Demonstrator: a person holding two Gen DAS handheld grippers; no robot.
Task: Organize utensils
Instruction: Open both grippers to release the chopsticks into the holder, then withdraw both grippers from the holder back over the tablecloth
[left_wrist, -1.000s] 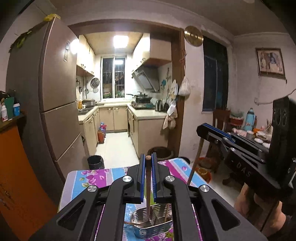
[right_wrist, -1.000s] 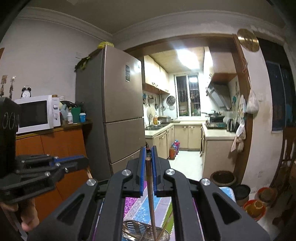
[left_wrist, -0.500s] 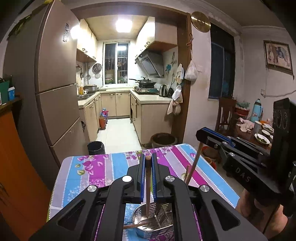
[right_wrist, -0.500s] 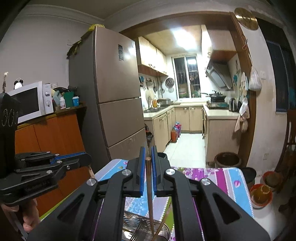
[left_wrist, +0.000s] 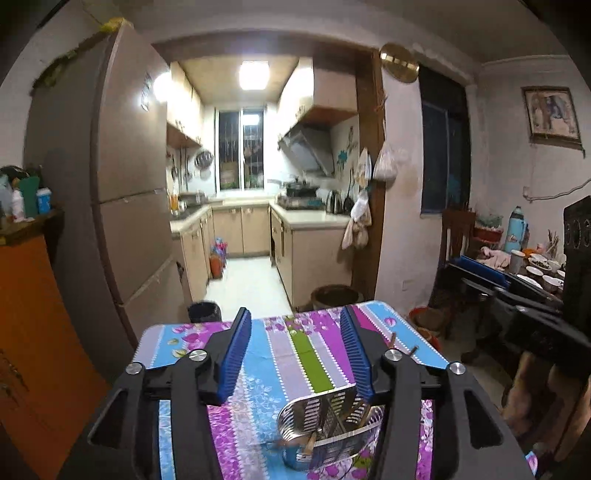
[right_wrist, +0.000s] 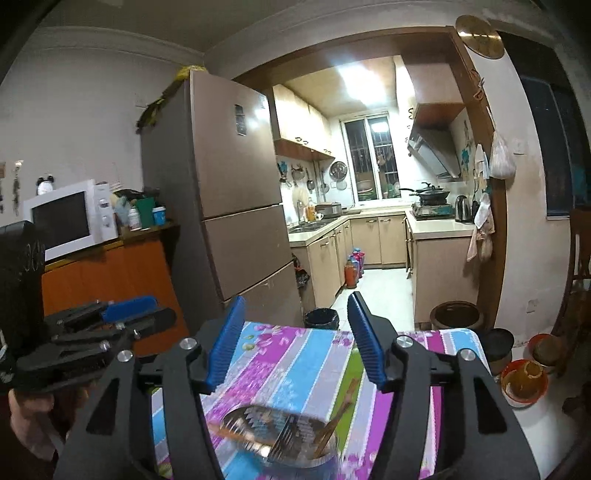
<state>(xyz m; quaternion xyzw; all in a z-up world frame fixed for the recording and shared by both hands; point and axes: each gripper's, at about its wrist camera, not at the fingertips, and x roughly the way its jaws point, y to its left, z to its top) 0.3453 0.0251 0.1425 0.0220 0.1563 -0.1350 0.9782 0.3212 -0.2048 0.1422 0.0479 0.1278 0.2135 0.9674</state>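
Down over the table (left_wrist: 258, 373), in the left wrist view, our left gripper (left_wrist: 295, 354) hangs with its blue pads wide apart. The jaws have just been opening, and nothing is between them now. We think they let go so a chopstick could drop into the holder. The holder (left_wrist: 325, 424) is a shiny metal basket with slots cut in its wall, and it stands on the flowery striped cloth, low and a bit to the right of our jaws. Brown wooden chopsticks (left_wrist: 360, 411) lean inside it, and some tips poke out past the right finger. The picture is a little blurry there, so we cannot count them. Our other gripper shows far off at the right edge.

Over the same table (right_wrist: 295, 354), in the right wrist view, our right gripper (right_wrist: 295, 343) is also spread wide with nothing in it. Its jaws have just been opening too. The holder (right_wrist: 255, 421) sits right below, blurry and grey. One wooden chopstick (right_wrist: 336, 413) leans up against its right side. We hold both grippers above the basket so the sticks fall straight in.
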